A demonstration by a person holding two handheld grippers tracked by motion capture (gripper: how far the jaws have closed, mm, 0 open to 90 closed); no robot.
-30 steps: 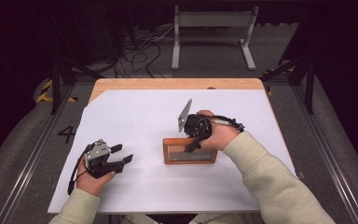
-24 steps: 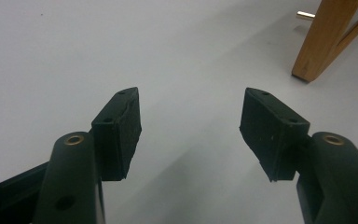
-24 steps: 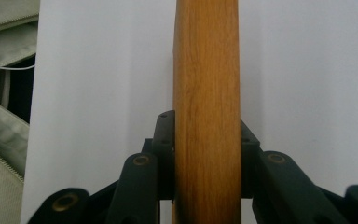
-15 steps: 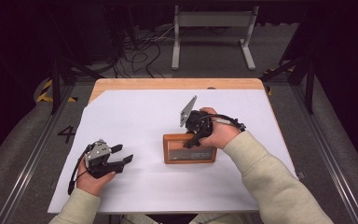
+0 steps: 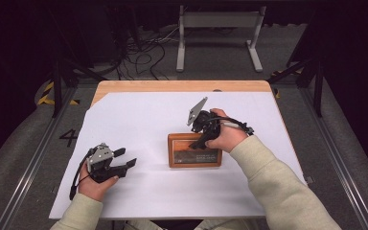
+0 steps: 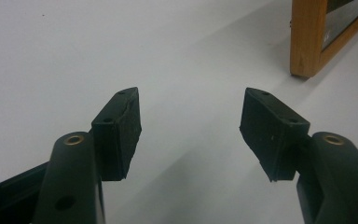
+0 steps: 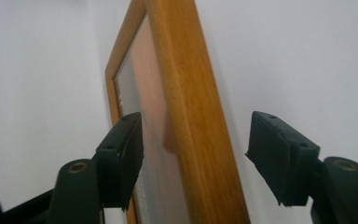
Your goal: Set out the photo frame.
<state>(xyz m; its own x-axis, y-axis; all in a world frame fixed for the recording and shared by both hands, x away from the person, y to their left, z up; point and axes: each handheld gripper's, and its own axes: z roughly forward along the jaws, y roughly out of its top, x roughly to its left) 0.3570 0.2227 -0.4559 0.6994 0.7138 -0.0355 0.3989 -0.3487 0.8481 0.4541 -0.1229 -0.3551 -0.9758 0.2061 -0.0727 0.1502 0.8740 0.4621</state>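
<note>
With right gripper (image 7: 193, 154) jaws just spread astride the wooden frame (image 5: 194, 151) rail at centre, risks snagging on withdrawal; left gripper (image 6: 191, 130) spread, empty.

Materials and finish, as observed

Picture frame (image 5: 194, 151): warm varnished wood, smooth, slight sheen; pane glossy, reflective. Table (image 5: 139, 86): pale wood edge at the frame's top, covered by matt white sheet (image 5: 139, 115). Gripper pads (image 6: 121, 126): black, matt, faintly rough. Sleeve (image 5: 287, 191): soft beige cloth.

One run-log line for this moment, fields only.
right gripper: jaws just opening, astride wooden picture frame edge, pads clear | left gripper: open, nothing between | frame: flat on white table cover
</note>
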